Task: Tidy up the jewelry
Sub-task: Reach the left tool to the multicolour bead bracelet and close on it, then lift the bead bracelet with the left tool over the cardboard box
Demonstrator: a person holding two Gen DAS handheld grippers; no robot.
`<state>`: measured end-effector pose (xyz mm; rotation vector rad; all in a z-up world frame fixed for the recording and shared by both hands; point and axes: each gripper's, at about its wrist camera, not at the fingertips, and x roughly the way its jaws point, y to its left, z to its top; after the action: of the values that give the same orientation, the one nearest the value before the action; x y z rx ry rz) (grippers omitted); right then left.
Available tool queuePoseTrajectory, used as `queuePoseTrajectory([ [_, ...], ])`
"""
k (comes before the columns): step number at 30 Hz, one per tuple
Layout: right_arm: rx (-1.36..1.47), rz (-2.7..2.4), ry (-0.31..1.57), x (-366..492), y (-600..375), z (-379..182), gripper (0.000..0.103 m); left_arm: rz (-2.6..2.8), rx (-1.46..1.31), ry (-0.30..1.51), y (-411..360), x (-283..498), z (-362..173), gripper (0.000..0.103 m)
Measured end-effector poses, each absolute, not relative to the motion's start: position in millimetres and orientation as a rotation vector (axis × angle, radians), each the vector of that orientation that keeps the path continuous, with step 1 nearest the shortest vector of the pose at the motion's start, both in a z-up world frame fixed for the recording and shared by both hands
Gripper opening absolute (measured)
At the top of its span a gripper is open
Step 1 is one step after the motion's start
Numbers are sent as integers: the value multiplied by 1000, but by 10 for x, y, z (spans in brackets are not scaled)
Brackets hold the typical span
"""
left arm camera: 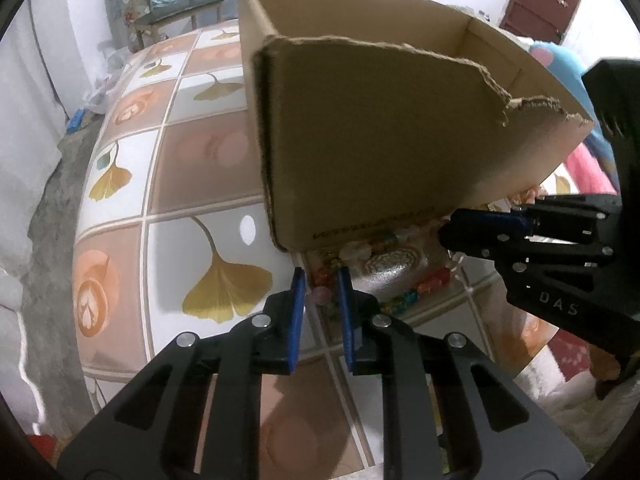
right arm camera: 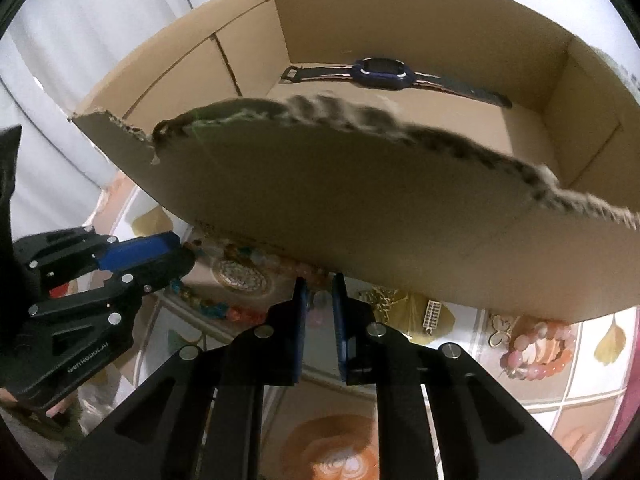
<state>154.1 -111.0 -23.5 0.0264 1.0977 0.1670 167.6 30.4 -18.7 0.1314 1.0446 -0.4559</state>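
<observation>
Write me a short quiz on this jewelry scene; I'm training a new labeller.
1. True or false: the watch lies inside the cardboard box.
2. The pink bracelet lies: A) inside the box; B) on the table outside the box; C) between a gripper's pads.
3. Fill in: the left gripper and the right gripper are both closed on the ___.

Key: 1 true; 2 B; 3 bead string, which lies in front of the box.
</observation>
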Motion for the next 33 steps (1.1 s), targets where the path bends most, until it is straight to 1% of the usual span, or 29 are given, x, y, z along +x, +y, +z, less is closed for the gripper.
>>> queuePoseTrajectory([
  [6, 10, 161, 1086, 1516, -1101, -237, 11, -453, 161, 1027, 246, 1647, -196, 9],
  [12, 35, 169, 1069, 1405, -1159, -180, 9, -448, 189, 986, 208, 1580, -138, 9],
  [20, 12, 172, 1002, 1218, -1166, 2, 9, -466, 197, 944, 213, 1396, 8, 9],
  [27, -22, 173, 920, 992, -1150, 238, 9, -480, 210, 863, 211, 1195, 253, 9],
  [33, -56, 178, 832, 787, -1159, 510, 9, -498, 219, 767, 198, 1021, 574, 9],
])
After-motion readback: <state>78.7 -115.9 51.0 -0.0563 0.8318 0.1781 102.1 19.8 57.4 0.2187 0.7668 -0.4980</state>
